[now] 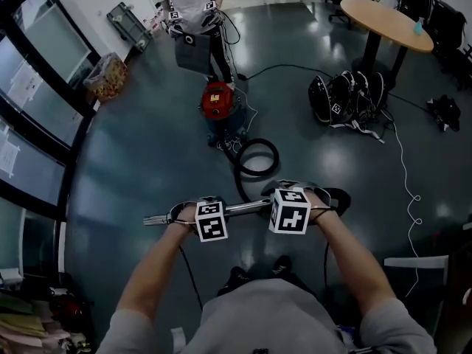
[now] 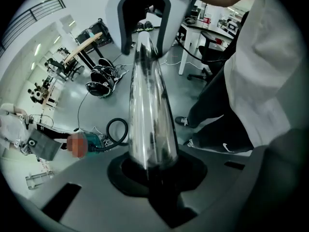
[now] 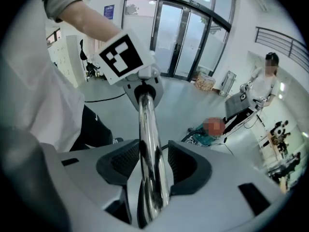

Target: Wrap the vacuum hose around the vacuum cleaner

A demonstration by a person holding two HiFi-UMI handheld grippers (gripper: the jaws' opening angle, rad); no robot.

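Here, vacuum cleaner [image 1: 218, 103] stands on glossy floor [image 1: 147, 168].

No word or number can be read. The cube [image 1: 211, 220] on the left gripper [image 2: 152, 175] and the cube [image 1: 290, 211] on the right gripper [image 3: 152, 166] bear black-and-white square code patterns, not letters. Like markers show at the hands of a second person [image 1: 193, 32] across the floor and on the black gear [image 1: 346, 98] lying there. A white swoosh logo [image 2: 227, 148] stands on the wearer's dark trousers [image 2: 217, 120]. A blue sign [image 3: 108, 11] on the wall and paper sheets [image 1: 22, 87] on the glass are too small to read.
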